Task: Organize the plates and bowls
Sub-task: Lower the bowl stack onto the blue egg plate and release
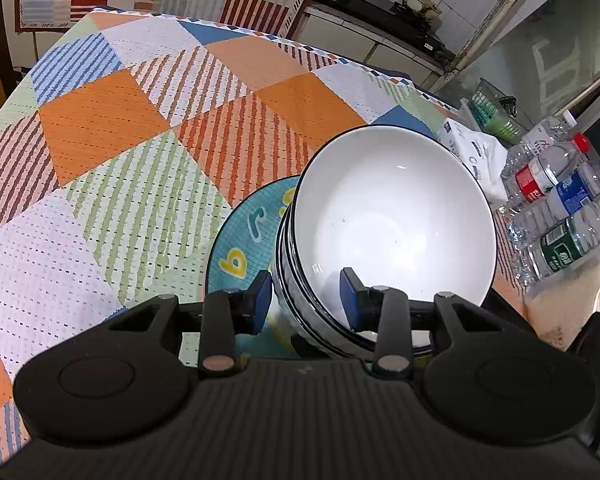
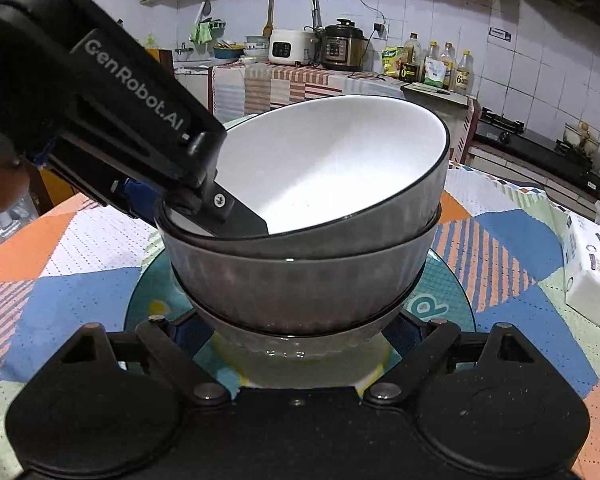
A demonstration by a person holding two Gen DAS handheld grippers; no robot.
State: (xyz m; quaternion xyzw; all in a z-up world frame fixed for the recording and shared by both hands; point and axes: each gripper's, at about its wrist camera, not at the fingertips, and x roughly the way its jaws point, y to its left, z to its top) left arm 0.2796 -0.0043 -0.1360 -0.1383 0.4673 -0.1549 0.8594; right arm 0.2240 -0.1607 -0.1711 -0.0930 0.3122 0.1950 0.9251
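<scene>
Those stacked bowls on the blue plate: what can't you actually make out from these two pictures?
- Bowl count: the stacked bowls overlap; the right wrist view suggests three, but the lowest is half hidden by the right gripper.
- Plate lettering: the bowls cover most of the blue plate in both views.
- Right gripper's fingers: tucked behind the bowls, so contact is unclear.
- Left gripper: its fingers straddle the bowl walls; how many are pinched is unclear.
</scene>
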